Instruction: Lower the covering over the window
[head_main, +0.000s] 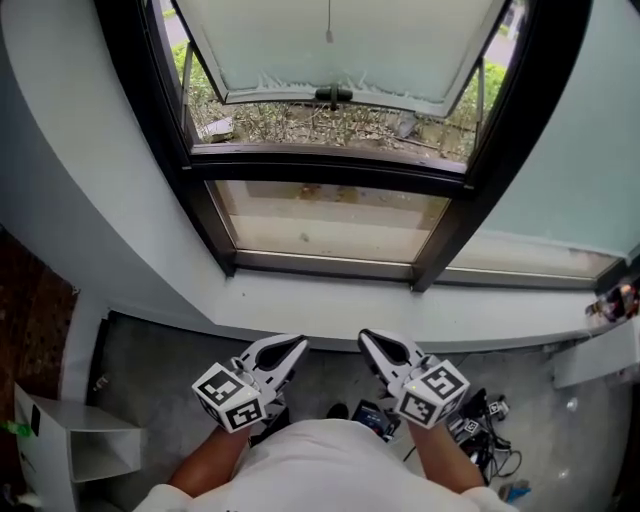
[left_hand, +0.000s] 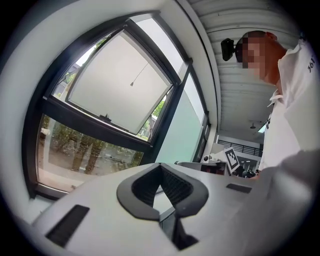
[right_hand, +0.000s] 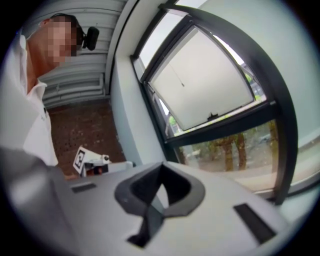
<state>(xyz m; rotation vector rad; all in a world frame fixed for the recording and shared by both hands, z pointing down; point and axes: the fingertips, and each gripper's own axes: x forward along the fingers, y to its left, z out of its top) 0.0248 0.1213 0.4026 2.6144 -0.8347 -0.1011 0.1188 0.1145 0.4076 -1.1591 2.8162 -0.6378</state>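
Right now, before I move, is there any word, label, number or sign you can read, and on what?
No readable words, numbers or signs.
Left cube on the left gripper: square coded patterns only, no letters.
Right cube on the right gripper: the same.
Dark print on the white shirt: too blurred to read.
Small items at the far right: too small to read.

grippers (head_main: 297, 344) (head_main: 367, 336): 2 | window (head_main: 330, 170): 1 | blind (head_main: 380, 50): 1 | pull cord (head_main: 329, 22): 1
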